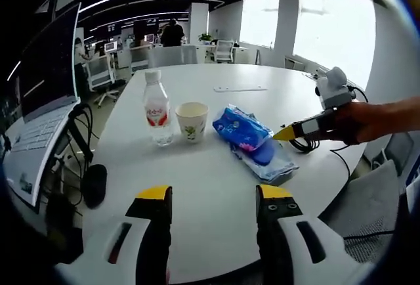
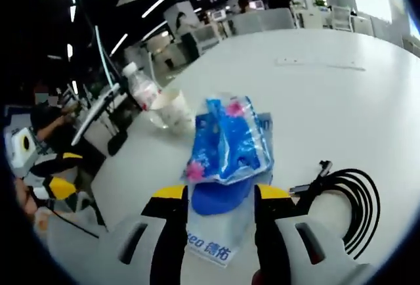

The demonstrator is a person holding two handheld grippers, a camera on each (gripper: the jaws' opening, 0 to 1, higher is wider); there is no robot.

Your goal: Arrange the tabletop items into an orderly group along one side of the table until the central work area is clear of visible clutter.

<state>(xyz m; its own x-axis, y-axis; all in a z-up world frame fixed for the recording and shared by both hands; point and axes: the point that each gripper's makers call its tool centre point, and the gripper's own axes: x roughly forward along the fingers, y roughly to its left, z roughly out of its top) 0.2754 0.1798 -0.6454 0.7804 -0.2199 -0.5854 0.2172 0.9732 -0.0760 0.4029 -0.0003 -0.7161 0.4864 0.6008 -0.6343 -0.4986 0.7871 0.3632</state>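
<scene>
On the round white table (image 1: 216, 219) a water bottle (image 1: 157, 108), a paper cup (image 1: 191, 121) and a blue tissue pack (image 1: 241, 129) stand in a row. The tissue pack rests on a flat wipes pack (image 1: 269, 162). My left gripper (image 1: 215, 193) hangs open above the near table edge, holding nothing. My right gripper (image 1: 289, 132) comes in from the right, held by a hand (image 1: 374, 121). In the right gripper view its jaws (image 2: 220, 192) stand open on either side of the wipes pack (image 2: 213, 232), below the tissue pack (image 2: 226, 137). Bottle (image 2: 143, 91) and cup (image 2: 174, 109) lie beyond.
An open laptop (image 1: 39, 101) and a black mouse (image 1: 95, 183) sit at the left edge. A coiled black cable (image 2: 348, 199) lies right of the packs. A thin white strip (image 1: 239, 88) lies farther back. My left gripper (image 2: 60, 172) shows at the left. Office chairs surround the table.
</scene>
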